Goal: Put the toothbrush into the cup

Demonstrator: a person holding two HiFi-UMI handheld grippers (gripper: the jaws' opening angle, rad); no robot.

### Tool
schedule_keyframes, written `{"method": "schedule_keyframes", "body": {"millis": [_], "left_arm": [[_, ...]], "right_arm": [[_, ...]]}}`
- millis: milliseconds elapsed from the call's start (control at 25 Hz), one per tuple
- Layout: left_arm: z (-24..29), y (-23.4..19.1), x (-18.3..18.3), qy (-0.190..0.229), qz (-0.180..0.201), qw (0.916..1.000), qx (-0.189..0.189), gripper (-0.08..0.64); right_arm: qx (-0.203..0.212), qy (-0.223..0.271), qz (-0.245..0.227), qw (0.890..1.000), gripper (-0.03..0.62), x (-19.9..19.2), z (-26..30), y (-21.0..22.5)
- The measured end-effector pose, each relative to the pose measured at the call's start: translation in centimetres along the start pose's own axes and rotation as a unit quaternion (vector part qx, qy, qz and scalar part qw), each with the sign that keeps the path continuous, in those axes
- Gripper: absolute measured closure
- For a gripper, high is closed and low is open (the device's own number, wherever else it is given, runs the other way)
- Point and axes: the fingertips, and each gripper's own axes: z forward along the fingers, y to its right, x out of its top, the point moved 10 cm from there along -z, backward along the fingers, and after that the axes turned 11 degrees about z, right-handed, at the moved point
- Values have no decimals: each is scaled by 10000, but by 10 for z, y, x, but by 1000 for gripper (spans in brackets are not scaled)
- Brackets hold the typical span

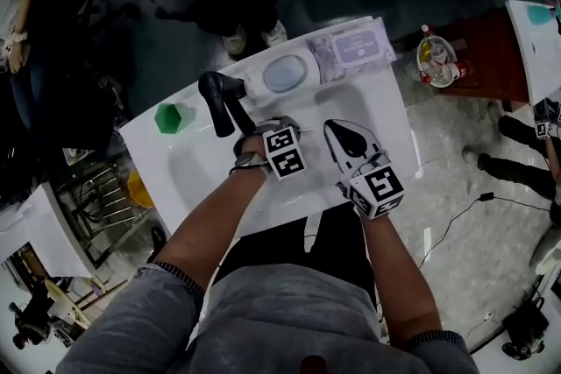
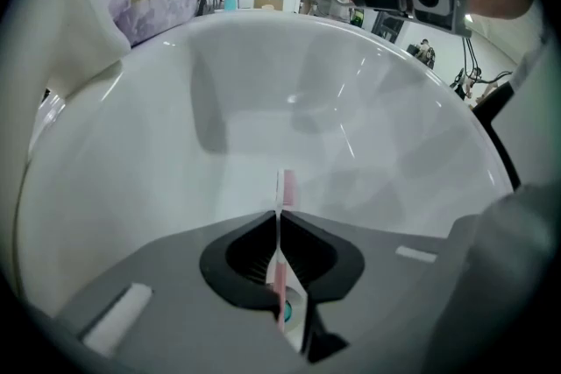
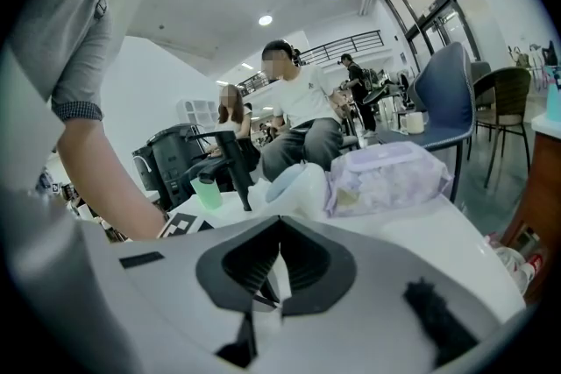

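A pink toothbrush (image 2: 285, 188) is clamped between the jaws of my left gripper (image 2: 279, 215), its end sticking out over the white sink basin (image 2: 263, 101). In the head view the left gripper (image 1: 277, 130) hangs over the basin just right of the black faucet (image 1: 219, 101); the toothbrush does not show there. The green cup (image 1: 173, 117) stands on the sink's left rim, beyond the faucet, and also appears as the green cup (image 3: 208, 191) in the right gripper view. My right gripper (image 1: 337, 129) hovers beside the left one, its jaws (image 3: 280, 222) shut with nothing in them.
A pale blue soap dish (image 1: 285, 73) and a pack of wipes (image 1: 355, 48) lie on the sink's far rim. People sit and stand beyond the sink. A low red table (image 1: 473, 57) with bottles stands to the right.
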Motion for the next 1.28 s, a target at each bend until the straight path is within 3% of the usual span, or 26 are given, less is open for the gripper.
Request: {"method": "schedule_keyframes", "body": {"millis": [480, 760, 1040, 1280], "left_arm": [[-62, 42, 7, 342, -202, 9987, 309, 538], [-103, 58, 10, 487, -594, 9936, 834, 541], [-150, 77, 14, 846, -1307, 9790, 1319, 541], [-179, 88, 16, 1262, -1937, 9586, 1663, 541]], "right_arm": [[43, 87, -240, 9997, 578, 16, -30, -33], [409, 39, -514, 9978, 578, 26, -44, -48], [872, -89, -747, 9934, 578, 35, -55, -65], [1253, -149, -875, 9881, 578, 42, -58, -75]]}}
